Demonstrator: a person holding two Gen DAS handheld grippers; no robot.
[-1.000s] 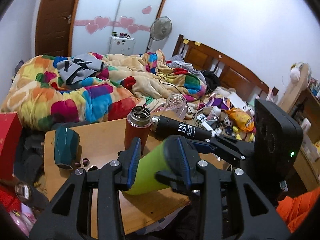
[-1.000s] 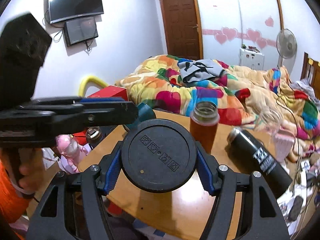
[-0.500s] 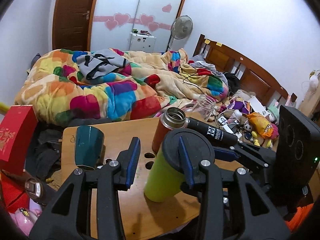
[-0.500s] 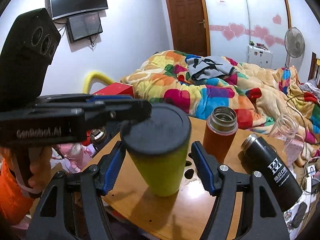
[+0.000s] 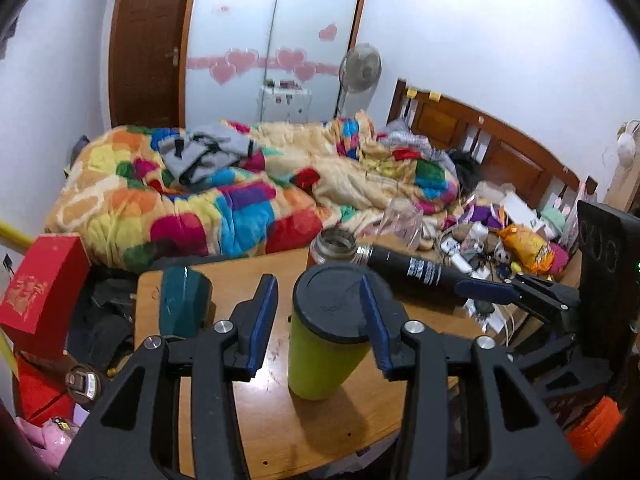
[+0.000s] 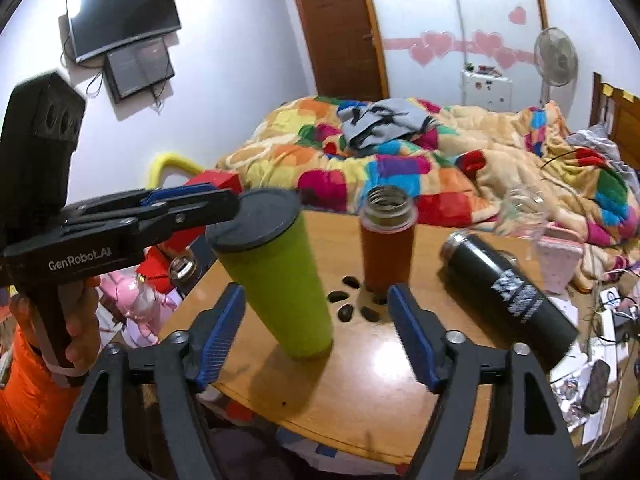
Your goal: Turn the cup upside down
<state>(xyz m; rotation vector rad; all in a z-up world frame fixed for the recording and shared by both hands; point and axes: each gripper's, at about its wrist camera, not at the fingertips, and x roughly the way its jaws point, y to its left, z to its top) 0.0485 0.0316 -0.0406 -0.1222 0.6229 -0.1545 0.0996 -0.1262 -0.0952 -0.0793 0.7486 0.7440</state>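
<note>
The lime-green cup (image 5: 324, 356) stands on the wooden table (image 5: 256, 432) with its black end up; it also shows in the right wrist view (image 6: 280, 280). My left gripper (image 5: 318, 320) is open around the cup's top, its right pad touching or nearly touching the black rim, its left pad apart. In the right wrist view the left gripper (image 6: 224, 208) reaches in from the left beside the cup's top. My right gripper (image 6: 316, 340) is open and empty, its fingers standing apart from the cup near the table's front.
An orange flask (image 6: 386, 248) stands open behind the cup. A black bottle (image 6: 512, 300) lies on its side to the right. A dark teal cup (image 5: 182, 304) stands at the table's left. Dark pebbles (image 6: 352, 308) lie near the flask. The bed (image 5: 240, 200) is behind.
The green cup went from lying horizontal in both grippers to standing on the table. Both grippers opened and the right one drew back from it.
</note>
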